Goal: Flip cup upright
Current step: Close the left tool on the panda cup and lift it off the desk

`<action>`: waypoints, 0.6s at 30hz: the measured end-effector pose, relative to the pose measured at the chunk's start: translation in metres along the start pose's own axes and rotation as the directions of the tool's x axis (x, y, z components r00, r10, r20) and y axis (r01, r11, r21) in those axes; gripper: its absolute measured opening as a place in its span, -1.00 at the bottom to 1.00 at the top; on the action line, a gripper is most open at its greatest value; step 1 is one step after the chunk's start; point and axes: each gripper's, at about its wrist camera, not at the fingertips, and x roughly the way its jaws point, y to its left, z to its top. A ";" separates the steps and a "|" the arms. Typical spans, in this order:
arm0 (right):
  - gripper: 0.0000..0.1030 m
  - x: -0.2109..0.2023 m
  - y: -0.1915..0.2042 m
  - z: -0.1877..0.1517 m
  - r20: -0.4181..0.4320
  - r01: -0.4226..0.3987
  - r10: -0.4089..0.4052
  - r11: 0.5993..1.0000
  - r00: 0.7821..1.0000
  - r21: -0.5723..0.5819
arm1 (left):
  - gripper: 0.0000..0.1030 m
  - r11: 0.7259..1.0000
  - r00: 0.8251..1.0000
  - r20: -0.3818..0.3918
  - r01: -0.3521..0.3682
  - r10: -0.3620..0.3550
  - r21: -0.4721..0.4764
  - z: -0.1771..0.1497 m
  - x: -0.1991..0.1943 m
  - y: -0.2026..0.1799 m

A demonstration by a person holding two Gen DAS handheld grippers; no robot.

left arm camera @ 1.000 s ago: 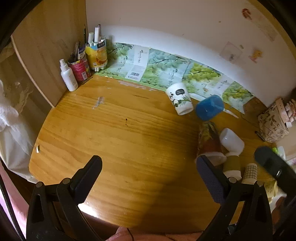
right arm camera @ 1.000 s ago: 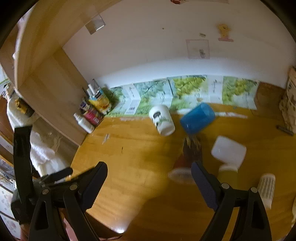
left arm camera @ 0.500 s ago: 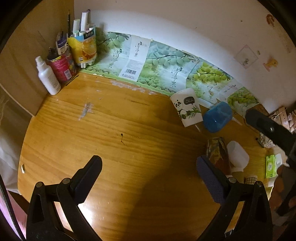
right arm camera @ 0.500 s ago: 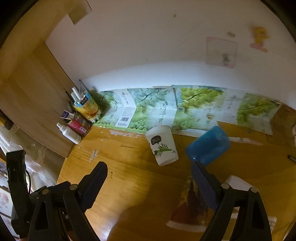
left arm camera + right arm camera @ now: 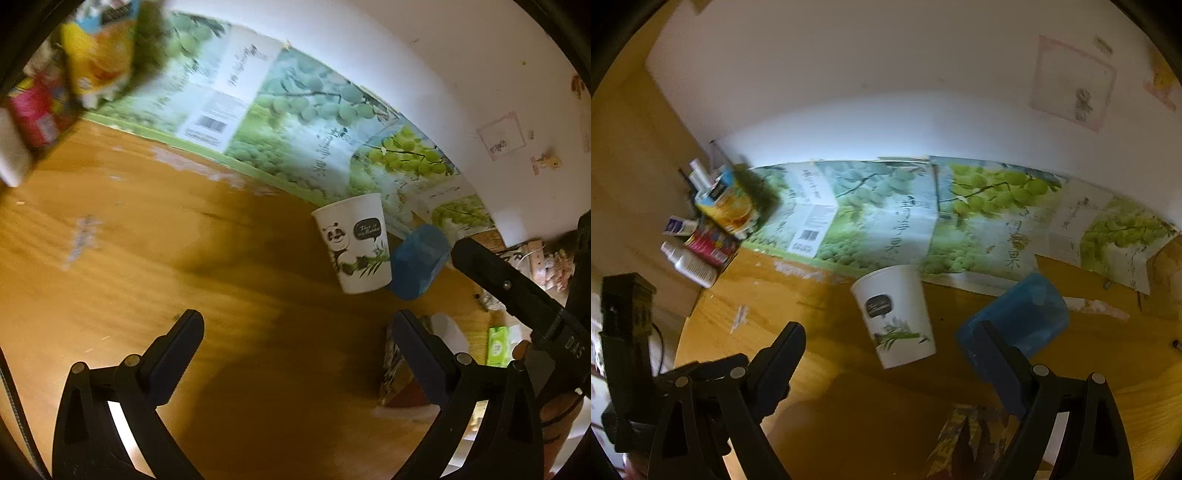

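A white paper cup with a panda print point(image 5: 354, 243) stands upside down on the wooden table point(image 5: 155, 258), near the back wall; it also shows in the right wrist view point(image 5: 895, 315). A blue cup point(image 5: 419, 262) lies on its side just right of it, seen too in the right wrist view point(image 5: 1019, 317). My left gripper point(image 5: 295, 336) is open and empty, short of the white cup and to its left. My right gripper point(image 5: 890, 350) is open and empty, with the white cup just beyond the gap between its fingers.
A patterned cup point(image 5: 397, 373) and a white cup point(image 5: 448, 332) sit at the table's right, close to the left gripper's right finger. Bottles and cans point(image 5: 705, 236) crowd the back left corner by a wooden panel. Fruit-print cardboard point(image 5: 923, 221) lines the wall.
Both grippers have moved forward toward the back wall and the white cup, which now looks larger and closer. Both stay open. No cup has moved.
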 end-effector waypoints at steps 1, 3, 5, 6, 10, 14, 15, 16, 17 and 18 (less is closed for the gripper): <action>0.79 0.002 -0.005 0.002 -0.001 0.009 -0.009 1.000 1.000 0.014 | 0.97 1.000 1.000 -0.010 0.008 -0.008 -0.004 0.002 0.005 0.000; 0.79 0.005 -0.012 0.005 0.000 0.016 -0.016 0.999 1.000 0.035 | 0.97 1.000 1.000 -0.020 0.011 -0.010 0.001 0.006 0.017 -0.003; 0.80 0.006 -0.019 0.008 -0.001 0.022 -0.022 0.998 1.000 0.055 | 0.97 1.000 1.000 -0.019 0.006 -0.006 0.008 0.011 0.027 -0.006; 0.79 0.007 -0.021 0.009 -0.001 0.022 -0.022 0.998 1.000 0.062 | 0.97 1.000 1.000 -0.024 0.011 -0.011 0.007 0.013 0.032 -0.007; 0.79 0.009 -0.027 0.012 -0.002 0.043 -0.043 0.997 0.999 0.065 | 0.97 0.999 0.999 -0.027 0.042 -0.042 -0.003 0.020 0.048 -0.012; 0.79 0.011 -0.032 0.016 0.000 0.055 -0.056 0.995 0.998 0.080 | 0.97 0.998 0.999 -0.016 0.051 -0.051 -0.022 0.028 0.062 -0.018; 0.79 0.012 -0.034 0.017 0.002 0.053 -0.054 0.995 0.999 0.086 | 0.97 0.998 0.998 -0.015 0.054 -0.055 -0.019 0.029 0.066 -0.021; 0.79 0.012 -0.036 0.018 0.004 0.052 -0.053 0.994 0.999 0.091 | 0.97 0.998 0.998 -0.014 0.053 -0.053 -0.017 0.031 0.068 -0.023; 0.79 0.012 -0.038 0.019 0.008 0.053 -0.055 0.994 0.998 0.096 | 0.97 0.999 0.999 -0.011 0.050 -0.050 -0.014 0.032 0.071 -0.025; 0.79 0.013 -0.040 0.020 0.012 0.056 -0.058 0.993 0.998 0.102 | 0.97 0.999 0.999 -0.009 0.048 -0.048 -0.013 0.034 0.074 -0.026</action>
